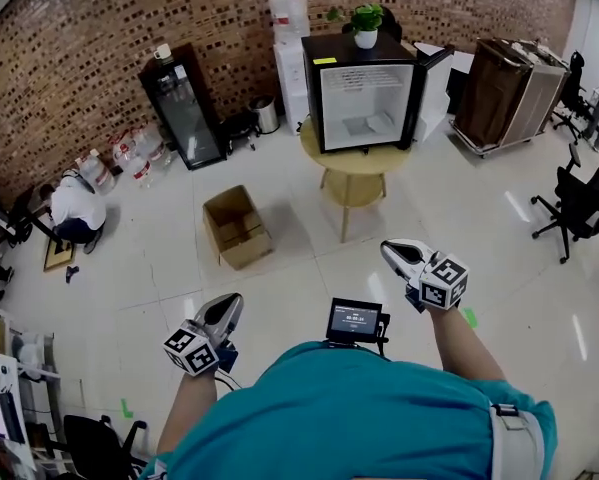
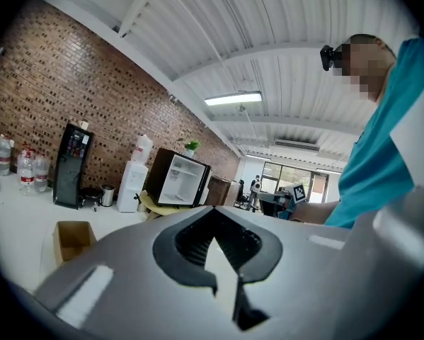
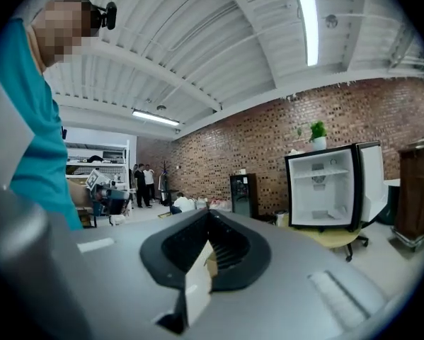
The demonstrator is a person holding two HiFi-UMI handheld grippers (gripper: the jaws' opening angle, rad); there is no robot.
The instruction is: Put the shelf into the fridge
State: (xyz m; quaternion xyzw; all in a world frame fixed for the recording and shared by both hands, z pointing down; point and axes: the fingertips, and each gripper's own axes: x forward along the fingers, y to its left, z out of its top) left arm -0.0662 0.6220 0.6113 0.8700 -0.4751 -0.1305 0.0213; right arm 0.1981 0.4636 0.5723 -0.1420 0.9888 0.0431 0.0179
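Both tongs pinched together, empty: left gripper (image 1: 231, 304), right gripper (image 1: 391, 250). Fridge (image 1: 364, 93) at round table's (image 1: 354, 165) far edge, door open. Shelf (image 3: 330, 173) seemingly seated inside (likely done).

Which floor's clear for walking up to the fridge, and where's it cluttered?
Bare tile runs between the cardboard box and the office chairs, right up to the round table under the fridge. Crowded: the brick wall left of it, with black cooler and water bottles.
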